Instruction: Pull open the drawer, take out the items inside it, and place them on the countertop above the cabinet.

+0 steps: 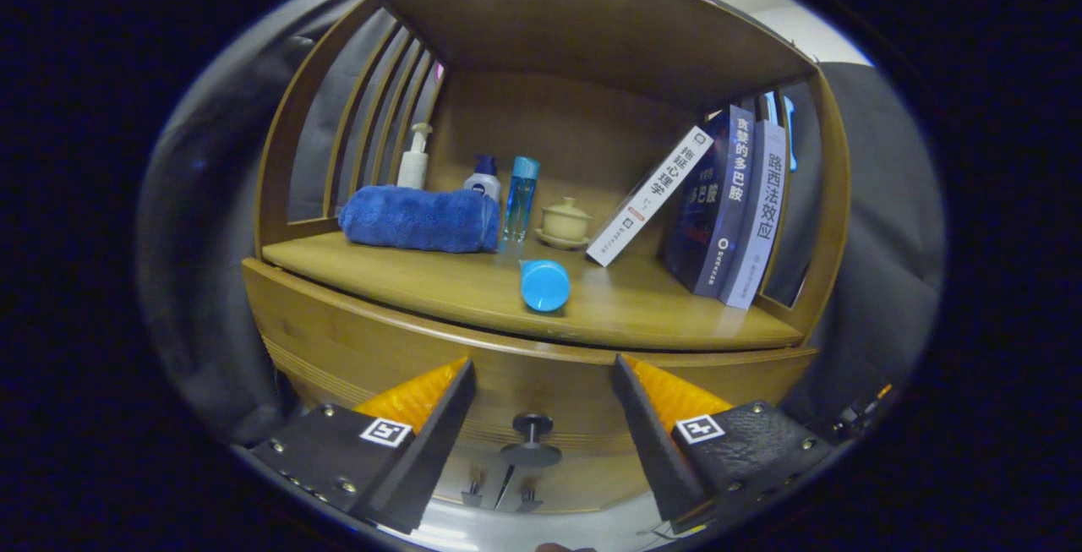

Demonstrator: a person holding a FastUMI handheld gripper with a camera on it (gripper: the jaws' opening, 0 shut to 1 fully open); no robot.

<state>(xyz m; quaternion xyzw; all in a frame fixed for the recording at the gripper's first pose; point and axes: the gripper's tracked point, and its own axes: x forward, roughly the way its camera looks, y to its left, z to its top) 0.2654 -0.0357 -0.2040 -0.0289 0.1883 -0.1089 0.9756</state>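
A wooden cabinet faces me, its drawer closed under the countertop. The drawer's dark round knob sits low between my two fingers, a little below their tips. My gripper is open, with the fingertips spread wide in front of the drawer face and nothing held. A blue object lies on its side on the countertop, just beyond the fingers. The drawer's inside is hidden.
At the back of the shelf lie a rolled blue towel, a white pump bottle, a small dark-capped bottle, a blue bottle and a beige lidded cup. Books lean at the right. A wooden top overhangs.
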